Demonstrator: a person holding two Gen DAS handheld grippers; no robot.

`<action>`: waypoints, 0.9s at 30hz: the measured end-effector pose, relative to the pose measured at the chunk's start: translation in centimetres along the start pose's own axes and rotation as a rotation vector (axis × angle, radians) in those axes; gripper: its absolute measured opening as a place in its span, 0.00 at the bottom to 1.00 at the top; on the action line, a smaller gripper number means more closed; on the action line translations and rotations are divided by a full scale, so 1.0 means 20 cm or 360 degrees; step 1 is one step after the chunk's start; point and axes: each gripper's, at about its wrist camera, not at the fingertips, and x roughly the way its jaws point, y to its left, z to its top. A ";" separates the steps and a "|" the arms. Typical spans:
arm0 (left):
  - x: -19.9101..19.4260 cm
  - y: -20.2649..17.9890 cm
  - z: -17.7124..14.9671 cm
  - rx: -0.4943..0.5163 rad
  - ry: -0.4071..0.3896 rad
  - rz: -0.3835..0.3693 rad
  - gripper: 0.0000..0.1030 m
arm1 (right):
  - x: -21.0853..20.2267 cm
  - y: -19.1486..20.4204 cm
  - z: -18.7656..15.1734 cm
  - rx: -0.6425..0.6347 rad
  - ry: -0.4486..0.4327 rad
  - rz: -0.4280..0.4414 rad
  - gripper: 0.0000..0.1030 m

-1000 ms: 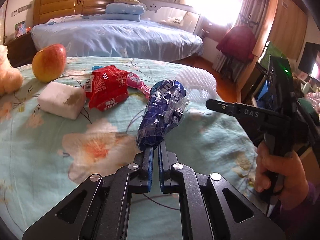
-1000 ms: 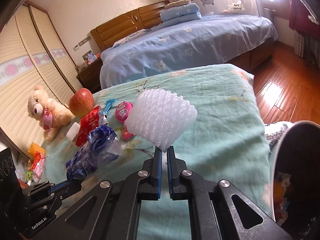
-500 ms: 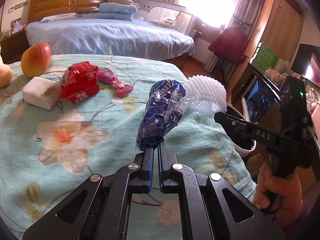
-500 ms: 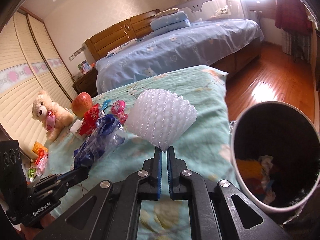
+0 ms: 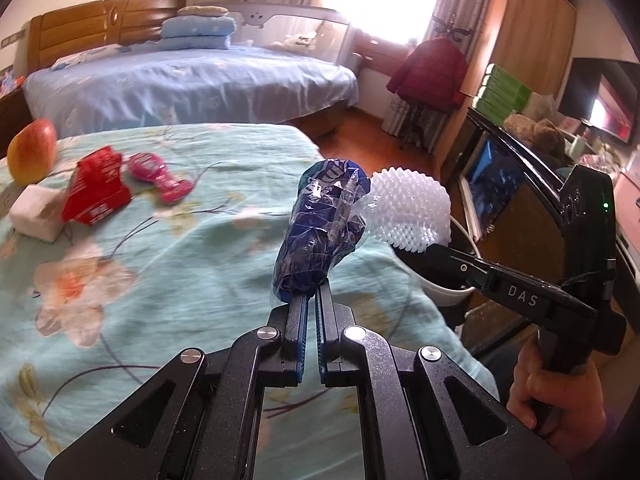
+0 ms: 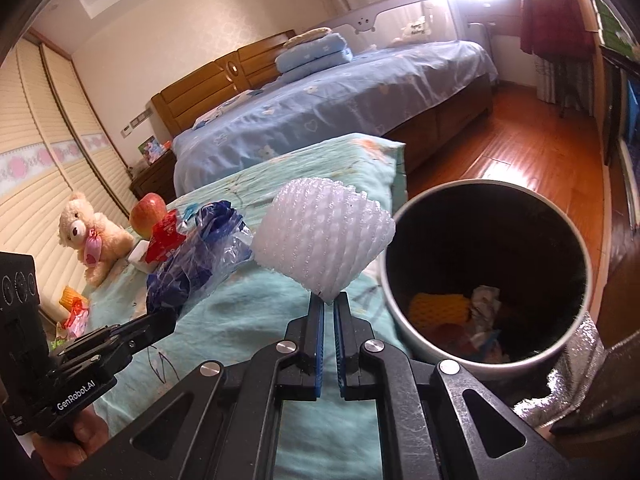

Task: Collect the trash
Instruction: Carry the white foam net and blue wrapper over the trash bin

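Right gripper (image 6: 328, 304) clamping foam net (image 6: 324, 236), bin (image 6: 486, 276) beside, bed (image 6: 240, 320) beneath

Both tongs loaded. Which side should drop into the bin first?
Right, probably. The right tongs hold the white foam net beside the trash bin rim. The left tongs, holding the blue plastic wrapper, are further back over the bed.

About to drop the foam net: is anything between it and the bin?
Nothing visible. The right gripper holds the foam net just beside the bin, whose mouth is open, trash only at the bottom. The left gripper's blue wrapper hangs on the far side.
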 end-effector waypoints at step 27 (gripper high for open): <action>0.17 -0.32 0.04 0.0137 0.0081 -0.0100 0.03 | -0.17 -0.38 -0.07 0.0154 -0.0066 -0.0198 0.04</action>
